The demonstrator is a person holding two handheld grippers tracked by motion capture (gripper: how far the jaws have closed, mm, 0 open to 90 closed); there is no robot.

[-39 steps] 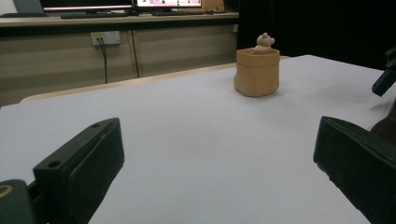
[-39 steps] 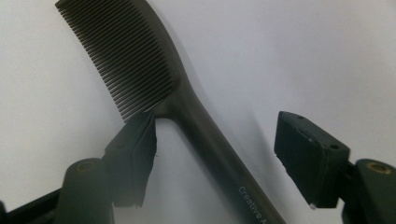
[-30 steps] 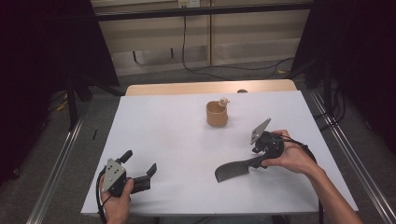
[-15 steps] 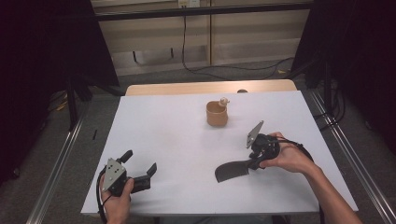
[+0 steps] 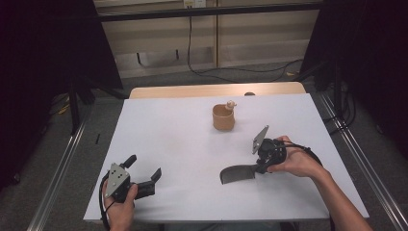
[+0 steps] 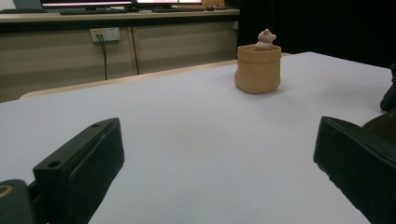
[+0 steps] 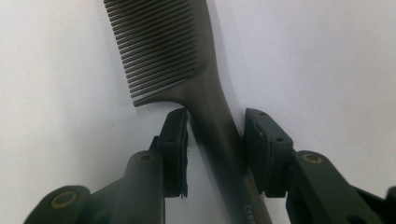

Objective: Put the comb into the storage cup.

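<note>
Now the right tool (image 7: 215,154) straddles the comb (image 7: 205,116) handle, jaws just closing, narrowly apart; comb's length runs straight ahead. Left tool (image 5: 144,185) gapes, far off.

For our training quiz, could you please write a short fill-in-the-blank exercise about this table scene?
1. The right hand-held gripper has its jaws on either side of the handle of a dark ____.
2. The comb lies flat on the ____ table.
3. A small bear figure peeks out of the tan ____.
4. The left hand-held gripper has its jaws ____, with nothing between them.

Missing words: comb; white; pot; open
</note>
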